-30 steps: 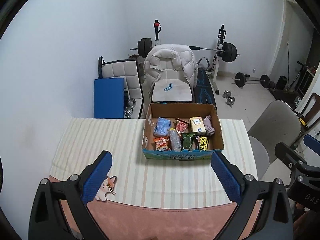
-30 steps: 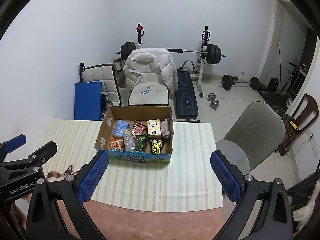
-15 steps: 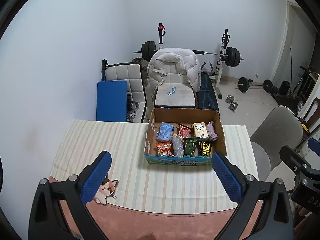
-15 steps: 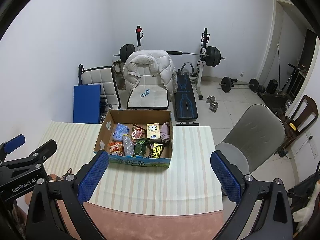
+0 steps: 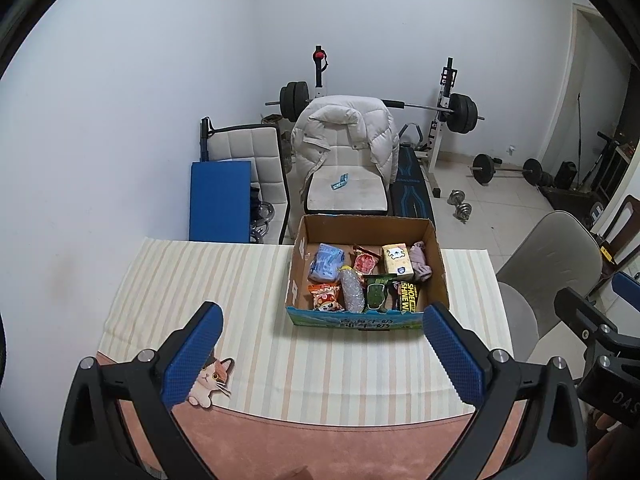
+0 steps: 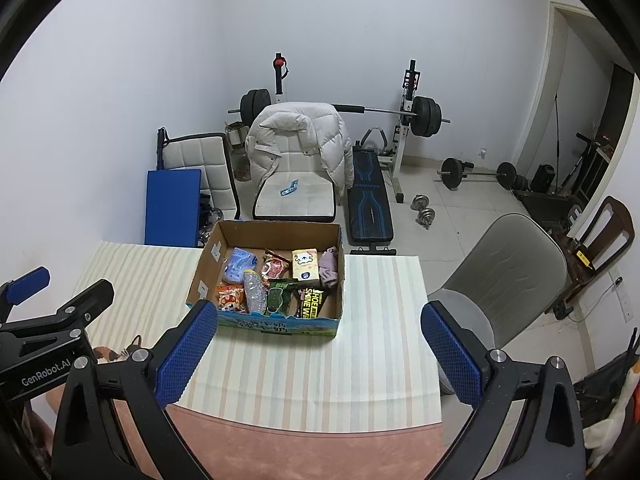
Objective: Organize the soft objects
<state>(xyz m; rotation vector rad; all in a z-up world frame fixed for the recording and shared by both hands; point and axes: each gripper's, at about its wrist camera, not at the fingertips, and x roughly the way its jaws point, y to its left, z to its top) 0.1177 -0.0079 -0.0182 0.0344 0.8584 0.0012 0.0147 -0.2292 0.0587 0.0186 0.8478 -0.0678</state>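
An open cardboard box [image 5: 362,322] [image 6: 276,326] stands on the striped cloth toward the table's far edge. Inside it lie a blue pack [image 5: 326,263], a pink cloth [image 5: 421,266], a yellow tissue box [image 5: 397,263], snack bags [image 5: 326,297], a clear bottle [image 5: 352,290] and a black-and-yellow wipes pack [image 5: 408,298]. My left gripper [image 5: 322,314] hovers open in front of the box, nothing between its blue pads. My right gripper [image 6: 319,312] is likewise open and empty, just right of the left one [image 6: 52,320].
A small cat figure [image 5: 210,376] lies at the cloth's near left edge. The striped cloth [image 5: 200,280] covers a pink table [image 5: 320,448]. A grey chair [image 6: 508,280] stands to the right. Behind the table are a jacket-draped chair [image 5: 346,160], a blue mat and gym weights.
Both views have drifted slightly, so the box and room sit a little lower in frame. Both grippers stay open and empty; nothing in the box has moved.
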